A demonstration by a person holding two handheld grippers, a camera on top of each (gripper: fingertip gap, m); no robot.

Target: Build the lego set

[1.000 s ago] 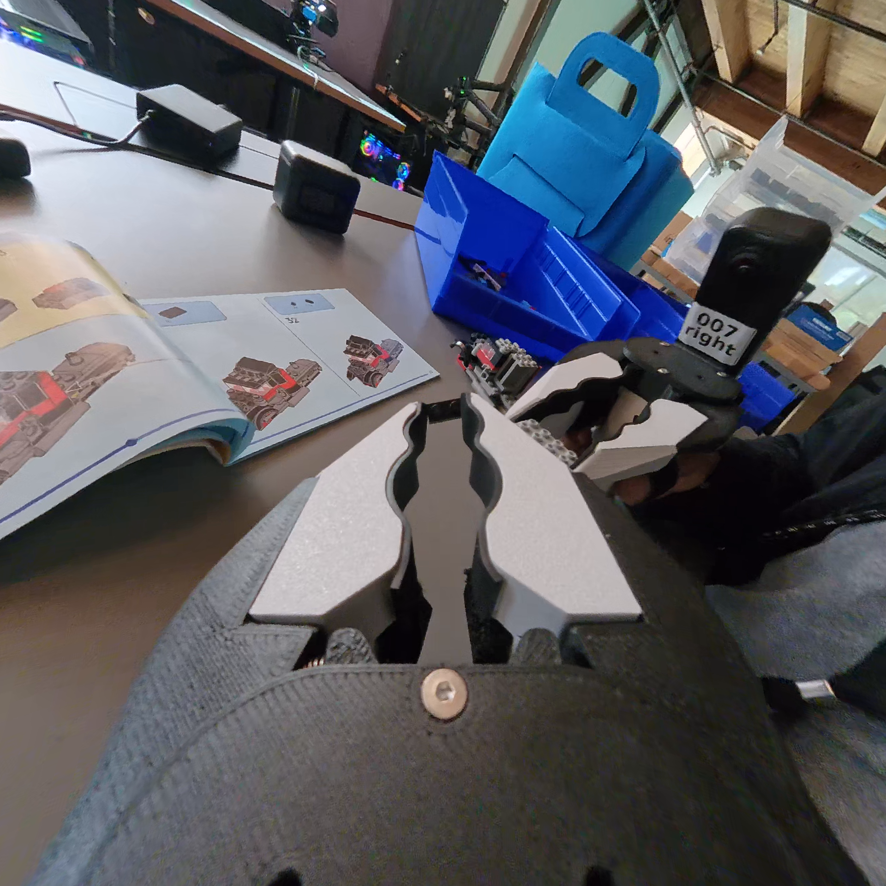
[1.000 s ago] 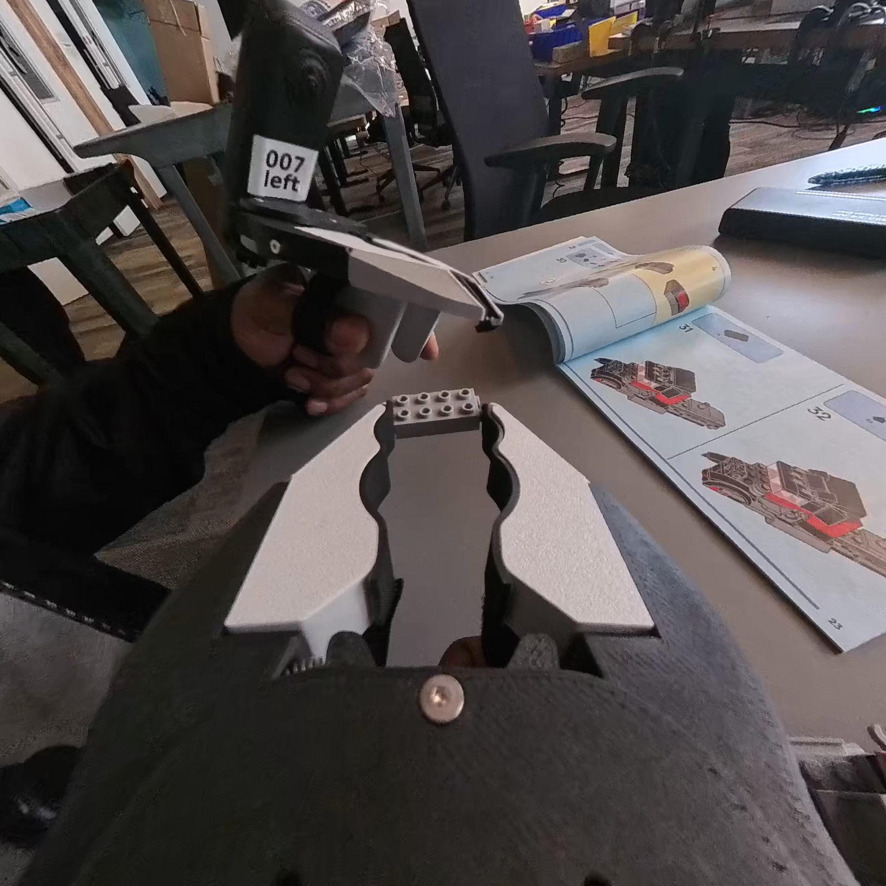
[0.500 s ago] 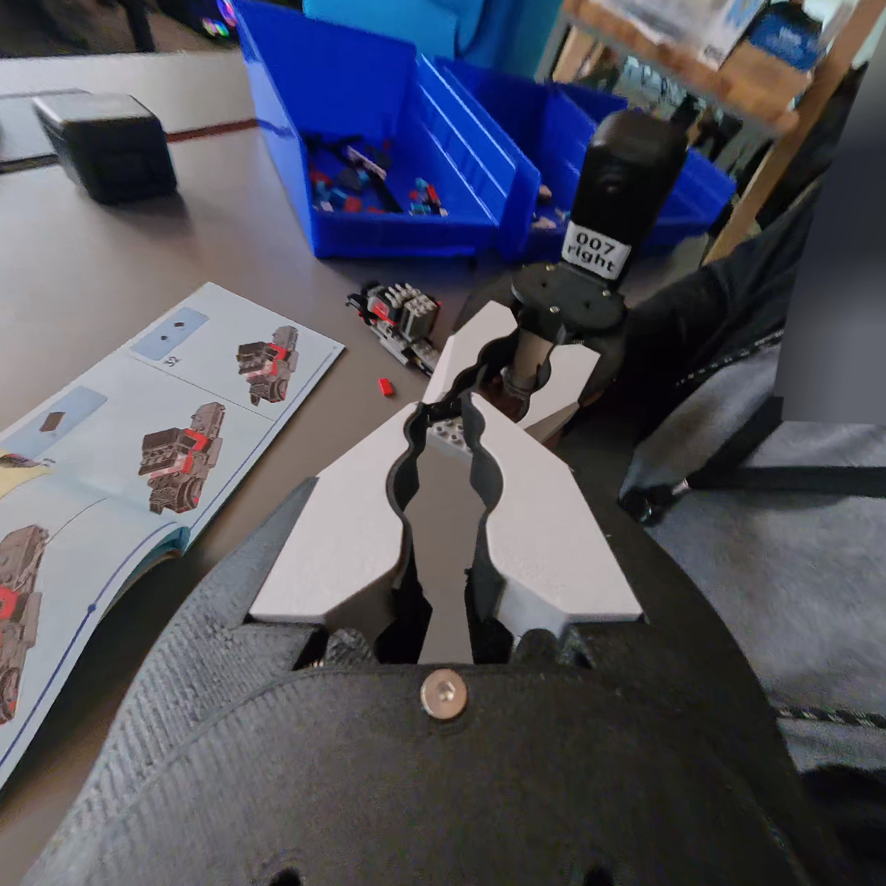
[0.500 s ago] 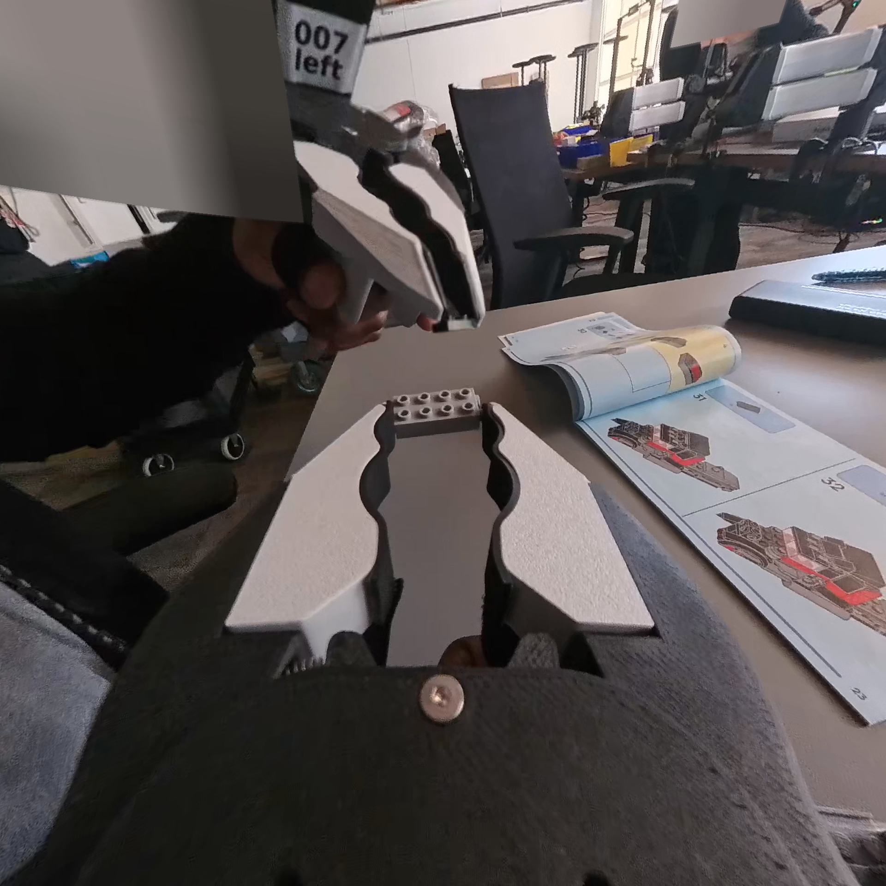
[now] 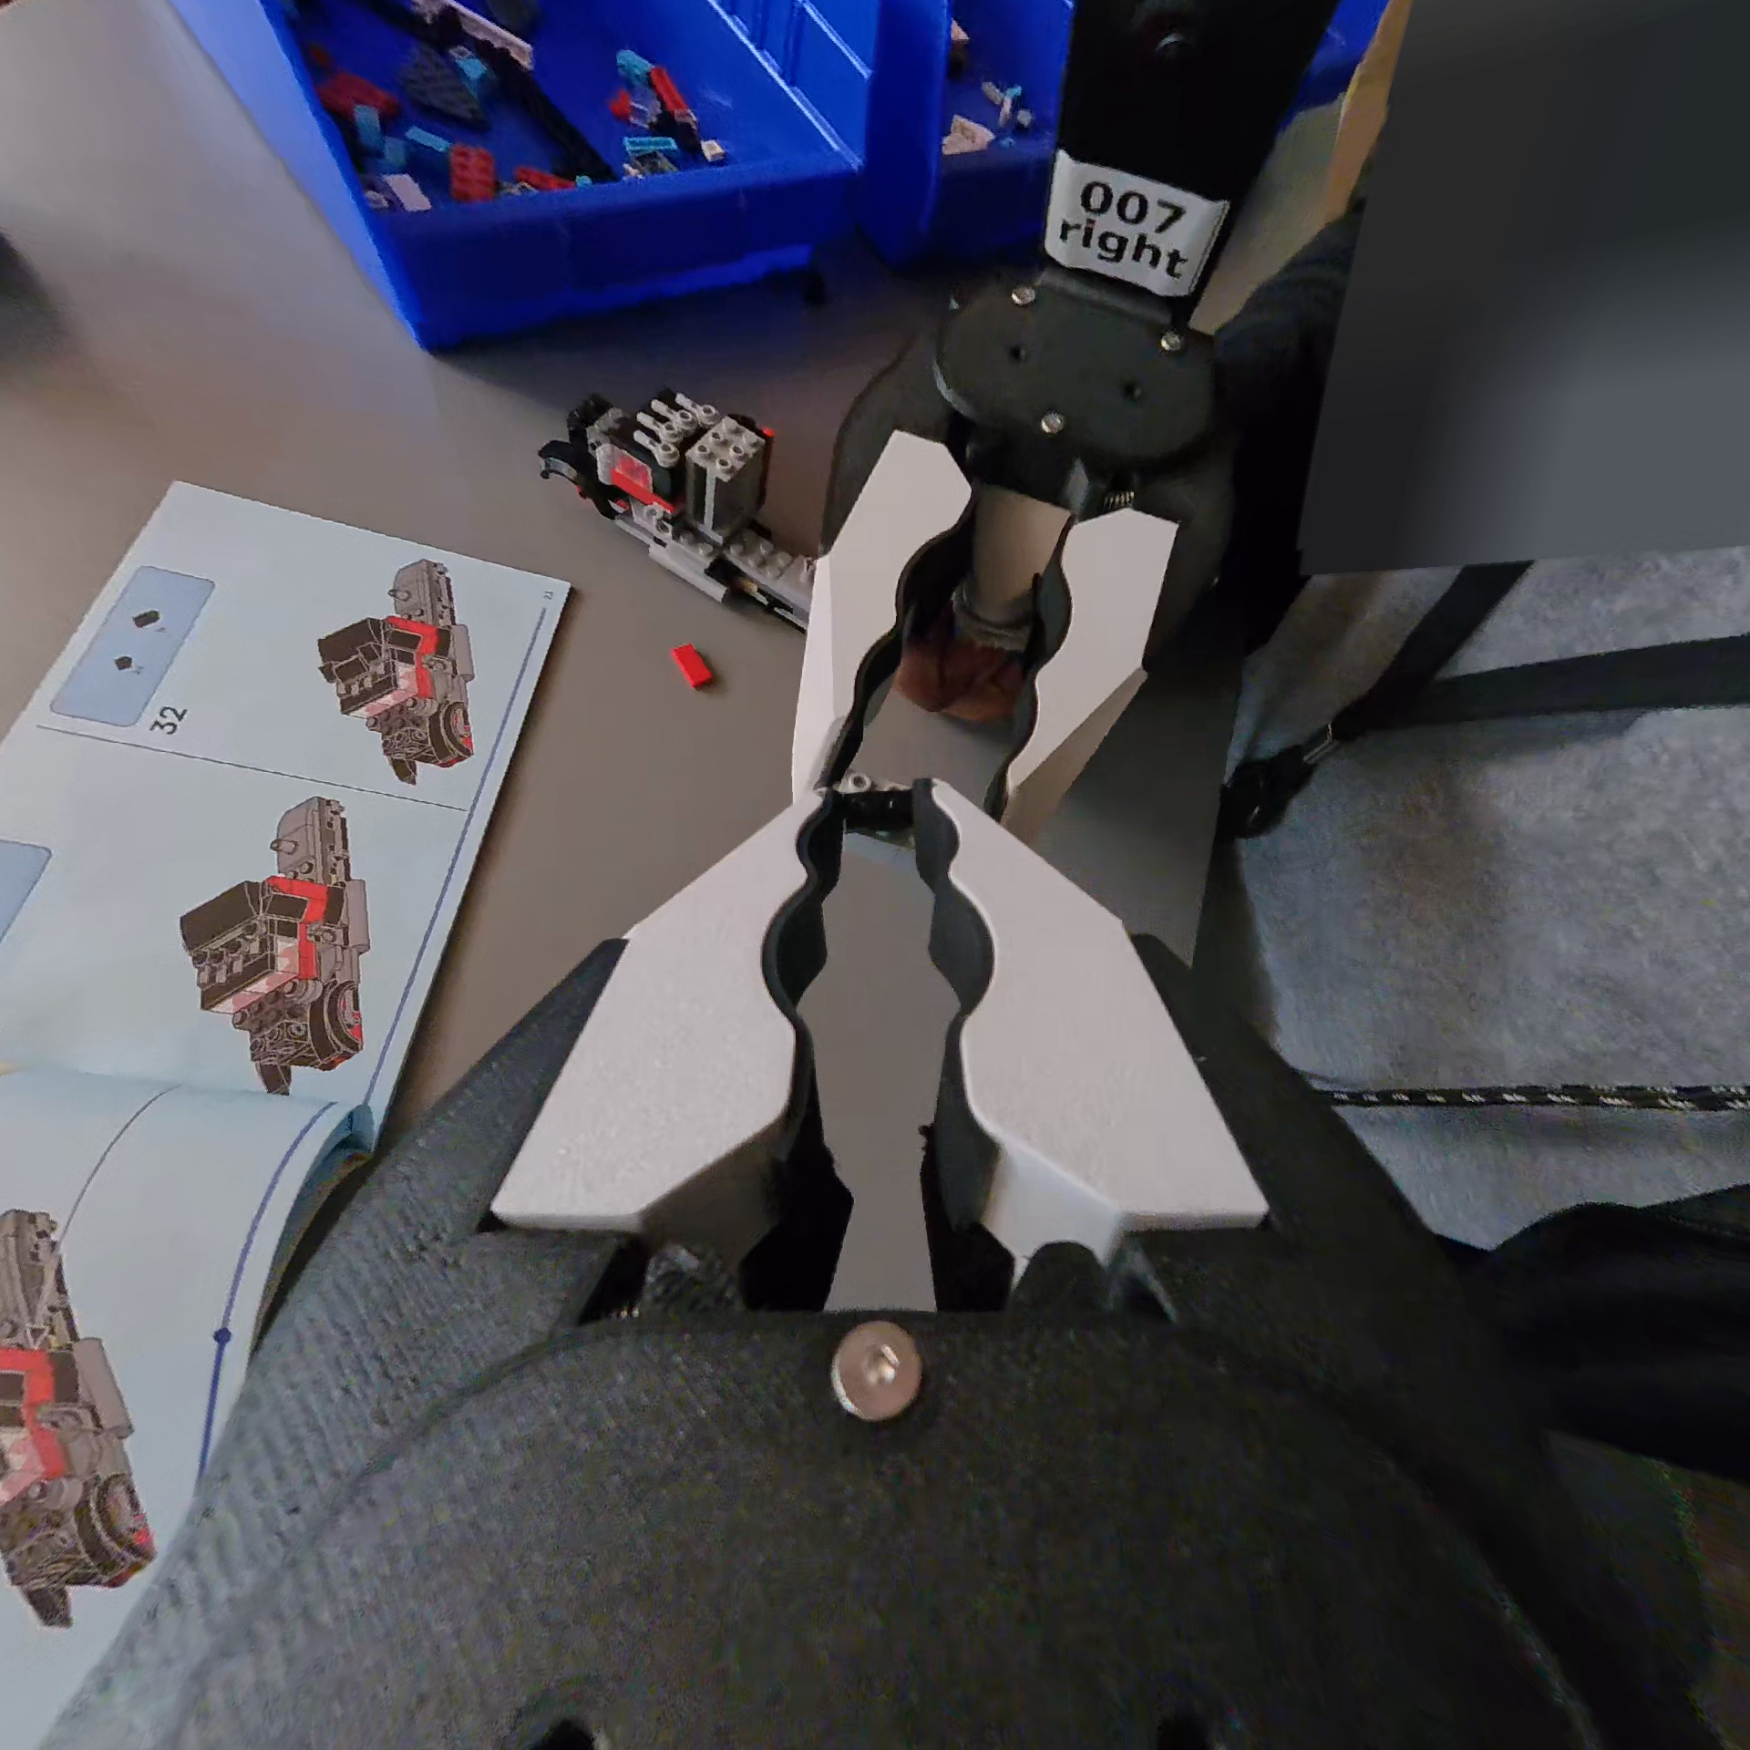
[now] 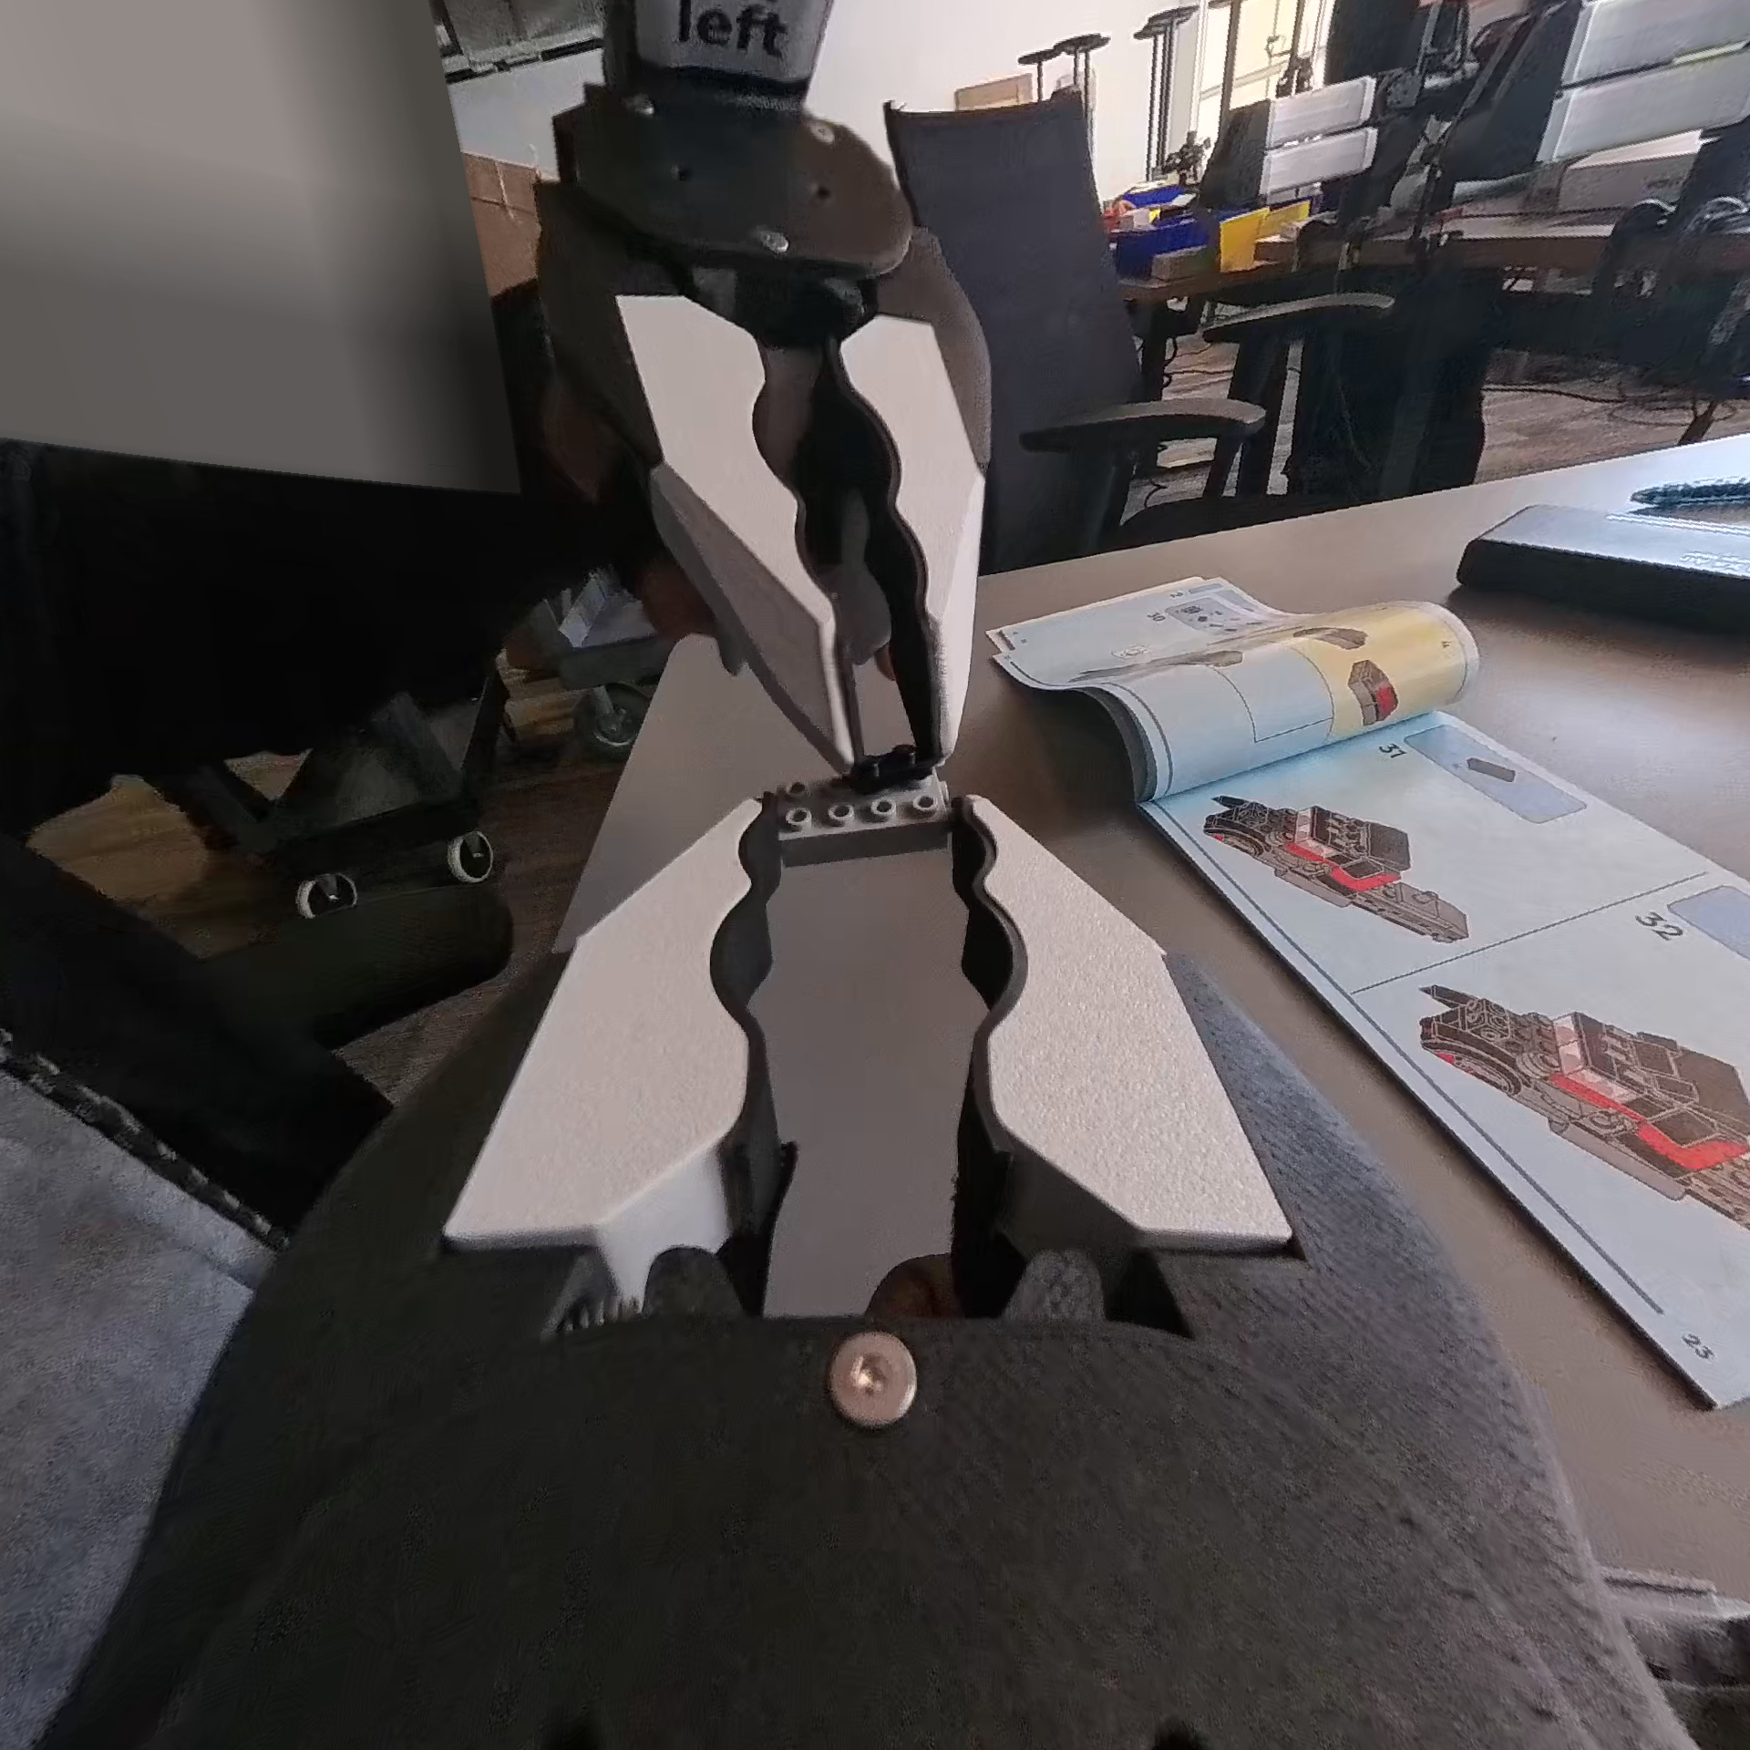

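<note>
Grey table (image 5: 237,312) in a workshop, office chairs (image 6: 1042,312) and desks behind. Grey brick (image 6: 862,822), studs up, is pinched at its ends between the right gripper (image 6: 864,814) fingertips, held in the air just off the table's near edge. Small black piece (image 6: 888,765) sits on the brick's far row of studs, toward its right end; the left gripper (image 6: 885,753) comes down from above with its tips closed on that piece. In the left wrist view the same contact shows head-on: left gripper (image 5: 873,805) tips clamp the black piece (image 5: 876,807), the right gripper (image 5: 909,786) faces it from across, tips meeting tips.

Outward on the table: part-built model (image 5: 677,492), grey, black and red, lies just beyond the right gripper's finger. Loose red tile (image 5: 691,665) lies near it, between model and booklet. Open instruction booklet (image 5: 284,805) lies to the left, pages showing build steps. Blue bins (image 5: 587,189) with mixed loose pieces stand at the far side, beyond the model. Dark flat case (image 6: 1610,568) lies past the booklet in the right wrist view. Person's dark sleeve (image 6: 237,587) behind the left gripper.
</note>
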